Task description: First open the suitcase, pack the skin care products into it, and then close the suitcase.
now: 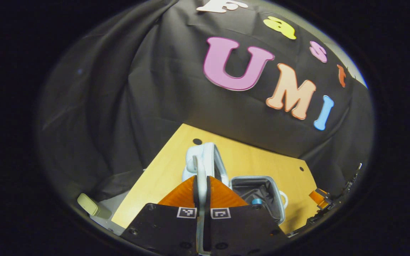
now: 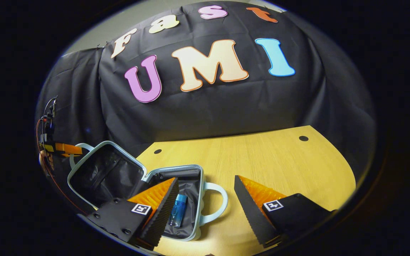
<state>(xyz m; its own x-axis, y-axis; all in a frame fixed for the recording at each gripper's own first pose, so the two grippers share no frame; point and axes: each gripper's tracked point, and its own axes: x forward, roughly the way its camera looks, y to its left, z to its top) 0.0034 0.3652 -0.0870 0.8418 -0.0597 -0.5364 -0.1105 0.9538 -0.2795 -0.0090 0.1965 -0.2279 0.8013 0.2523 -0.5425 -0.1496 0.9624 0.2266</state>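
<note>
Nearest the lens in the left gripper view, the left tool (image 1: 201, 193) is pressed together on the lid's handle (image 1: 200, 167), pinching that thin pale loop between both fingers. From that tool, the lid (image 1: 210, 158) stands on edge just ahead, and the case (image 1: 258, 193) lies just to its right on the bench (image 1: 262, 156), open and dark-lined.

In the right gripper view the lid (image 2: 107, 174) leans back at the case's left side, the left tool (image 2: 61, 148) at its far handle. A bottle (image 2: 179, 209) lies inside the case (image 2: 187, 199), its long axis running along the case's length. Right of the case, the right tool (image 2: 205, 204) hangs spread wide and holds nothing, its left finger (image 2: 158, 209) over the case's near edge, beside the bottle.

Packing looks done as far as can be seen, so closing comes next. That turns on the hinge: the lid must swing rightward from the left tool, down over the case, and the right tool should clear the opening first.
</note>
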